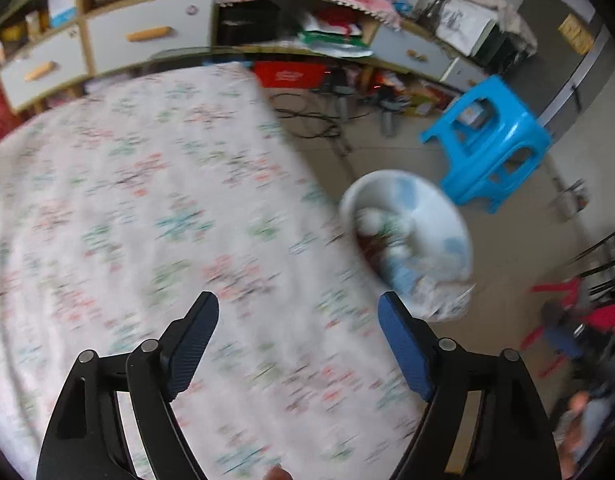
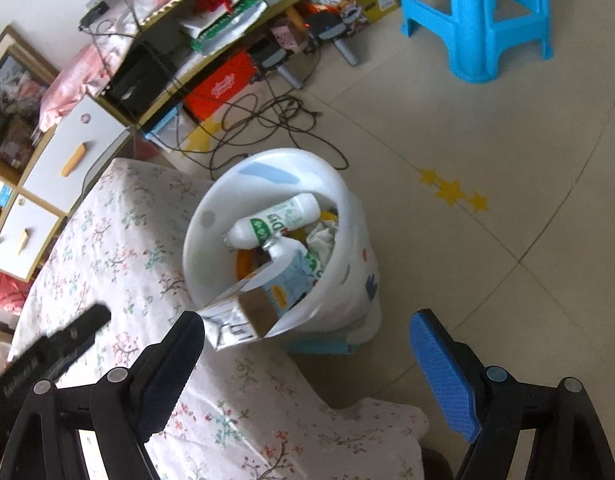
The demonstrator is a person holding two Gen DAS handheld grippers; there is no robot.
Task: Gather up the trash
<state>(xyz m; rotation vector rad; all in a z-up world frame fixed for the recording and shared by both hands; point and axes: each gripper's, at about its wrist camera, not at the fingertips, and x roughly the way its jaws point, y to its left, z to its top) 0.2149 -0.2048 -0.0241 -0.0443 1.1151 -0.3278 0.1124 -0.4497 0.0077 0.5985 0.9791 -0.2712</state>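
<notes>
both grippers, left gripper [image 1: 297,330] and right gripper [image 2: 307,344], spread and empty; trash sits in the white bin [image 2: 347,216] beside the table [image 2: 119,240], but that carton [image 2: 243,316] overhangs the rim and could tip out.

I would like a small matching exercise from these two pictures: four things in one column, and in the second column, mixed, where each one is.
Things:
1. white bottle with green print
2. open cardboard box
3. blue plastic stool
4. yellow star stickers

Places:
a. stuck flat on the floor tiles
b. standing on the floor, away from the bin
c. lying deep inside the white bin
d. leaning over the bin's near rim, partly sticking out

Pairs: 1-c, 2-d, 3-b, 4-a
</notes>
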